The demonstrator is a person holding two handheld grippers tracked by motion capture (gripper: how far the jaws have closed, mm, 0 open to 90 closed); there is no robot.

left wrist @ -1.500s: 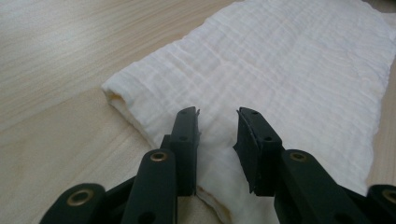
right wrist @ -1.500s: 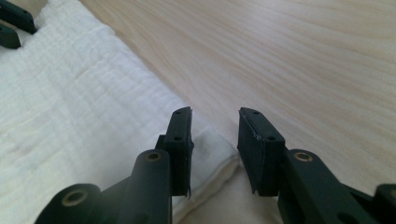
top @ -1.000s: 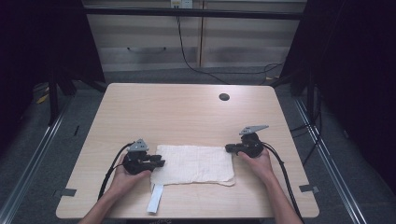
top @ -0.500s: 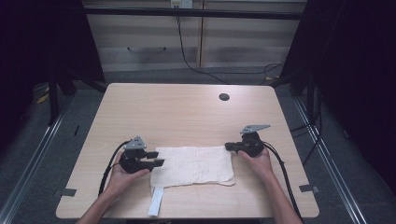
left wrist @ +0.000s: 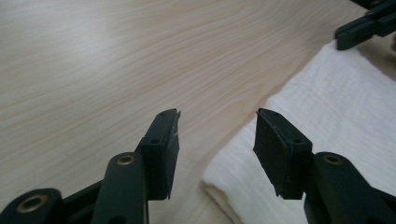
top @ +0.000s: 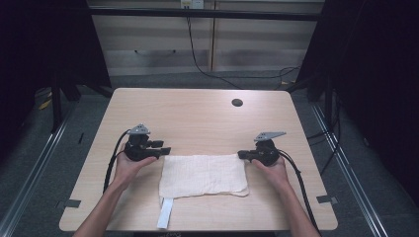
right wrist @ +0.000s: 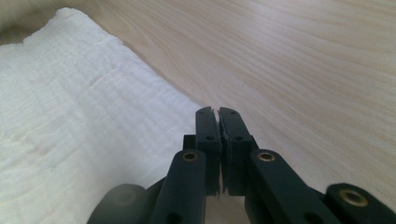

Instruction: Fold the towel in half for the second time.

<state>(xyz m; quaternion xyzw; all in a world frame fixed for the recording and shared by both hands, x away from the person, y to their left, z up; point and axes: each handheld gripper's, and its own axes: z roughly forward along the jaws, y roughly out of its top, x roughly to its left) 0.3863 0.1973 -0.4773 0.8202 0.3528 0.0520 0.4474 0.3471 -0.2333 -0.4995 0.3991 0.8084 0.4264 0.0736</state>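
Both forearms enter from the bottom edge of the high view and spread slightly apart. The left hand [top: 129, 167], at the lower left of centre, holds the left gripper [top: 165, 149], which points toward the right of the frame. In the left gripper view its jaws stand clearly apart, with a wide gap between the pads. The right hand [top: 269, 170], at the lower right of centre, holds the right gripper [top: 240, 155], which points left. In the right gripper view its jaws are pressed together.
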